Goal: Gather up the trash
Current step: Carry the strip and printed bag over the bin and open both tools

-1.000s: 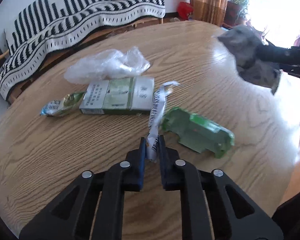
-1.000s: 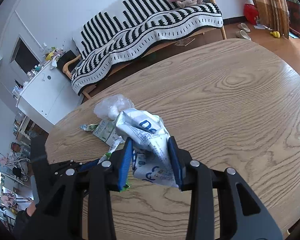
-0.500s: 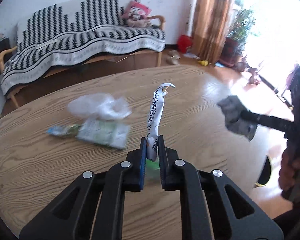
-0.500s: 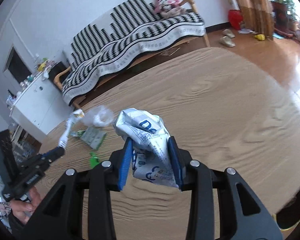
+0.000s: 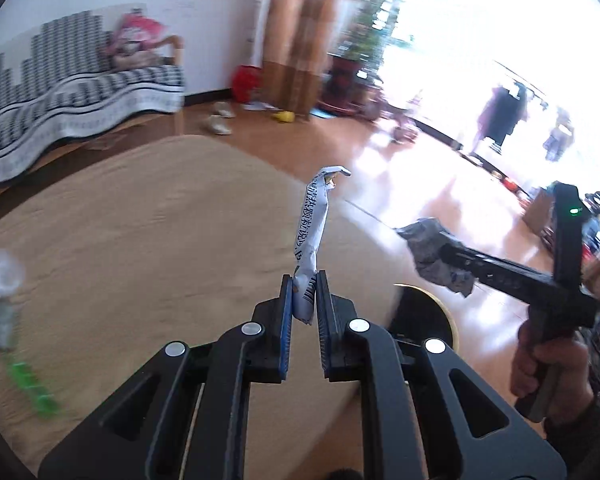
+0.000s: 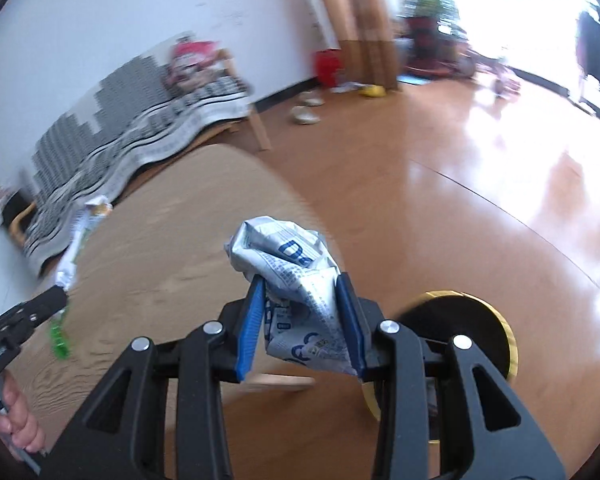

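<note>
The left hand-held gripper (image 5: 304, 300) pinches a long twisted white printed wrapper strip (image 5: 314, 232) standing upright above the round wooden worktop (image 5: 140, 240). The right hand-held gripper (image 6: 302, 320) clamps a crumpled white-and-blue printed packet (image 6: 296, 280) near the worktop's edge, beside a black gold-rimmed bin (image 6: 480, 328) on the floor.

Striped sofa (image 5: 80, 92) (blurred), slippers (image 6: 306, 114), red bag (image 6: 327, 65) by curtain (image 5: 296, 32).

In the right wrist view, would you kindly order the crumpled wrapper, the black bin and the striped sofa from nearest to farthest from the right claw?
1. Crumpled wrapper: clamped in the right claw.
2. Black bin: on the floor, just right of it.
3. Striped sofa: by the far wall, upper left.
</note>
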`<state>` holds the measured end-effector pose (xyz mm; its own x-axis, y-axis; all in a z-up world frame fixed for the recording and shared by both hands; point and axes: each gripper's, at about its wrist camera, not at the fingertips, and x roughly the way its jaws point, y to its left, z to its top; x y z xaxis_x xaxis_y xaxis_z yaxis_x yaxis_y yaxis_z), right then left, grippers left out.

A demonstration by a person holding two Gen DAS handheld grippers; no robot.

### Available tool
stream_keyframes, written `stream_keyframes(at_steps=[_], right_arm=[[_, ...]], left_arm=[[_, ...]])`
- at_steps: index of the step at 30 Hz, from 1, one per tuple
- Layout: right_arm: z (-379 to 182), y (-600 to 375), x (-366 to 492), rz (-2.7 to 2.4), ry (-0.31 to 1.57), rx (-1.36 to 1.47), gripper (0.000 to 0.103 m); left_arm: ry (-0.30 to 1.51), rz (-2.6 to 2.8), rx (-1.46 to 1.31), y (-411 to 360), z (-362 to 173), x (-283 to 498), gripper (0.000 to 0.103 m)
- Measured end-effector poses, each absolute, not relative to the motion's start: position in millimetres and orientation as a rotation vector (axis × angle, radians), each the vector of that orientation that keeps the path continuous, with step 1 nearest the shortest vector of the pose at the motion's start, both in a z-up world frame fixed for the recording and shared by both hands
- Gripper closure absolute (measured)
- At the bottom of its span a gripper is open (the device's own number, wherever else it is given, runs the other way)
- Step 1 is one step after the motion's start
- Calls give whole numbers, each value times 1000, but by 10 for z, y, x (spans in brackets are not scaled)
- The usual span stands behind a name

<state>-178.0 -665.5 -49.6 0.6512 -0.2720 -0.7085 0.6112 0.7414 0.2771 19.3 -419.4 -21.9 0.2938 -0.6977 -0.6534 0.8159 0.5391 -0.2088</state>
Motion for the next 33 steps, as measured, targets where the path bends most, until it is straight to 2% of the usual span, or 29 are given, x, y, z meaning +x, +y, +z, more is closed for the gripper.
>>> stream_keyframes(at_steps=[7,14,19,28,30,32,33], right_arm=[[-873,-7290,-2534,-679,700,642,66],[-1144,-7670,-2954,-747,717,718,66],[-1164,-7748,-2968,-767,722,724,66],[-1161,-7688,-2860,-779,733,714,66],[-1177,-7705,-2855,-779,733,715,66],[-1188,-7701,-2849,-777,736,715,66],[-1190,-7701,-2847,-775,738,713,66]], left_arm=[[825,-1169,280,-5125,-624,-365,92],[917,-1254,409,-5799,-1310,-655,92],[972,-1274,439,-6106,-1604,-647,92],[1009,-1317,438,-6221,-1749,-718,91],[1017,-1312,436,-6227,-1751,-703,82],[1012,-1304,426,-6234,-1741,-690,51],[1004,-1302,416,-6215,-1718,-698,46]])
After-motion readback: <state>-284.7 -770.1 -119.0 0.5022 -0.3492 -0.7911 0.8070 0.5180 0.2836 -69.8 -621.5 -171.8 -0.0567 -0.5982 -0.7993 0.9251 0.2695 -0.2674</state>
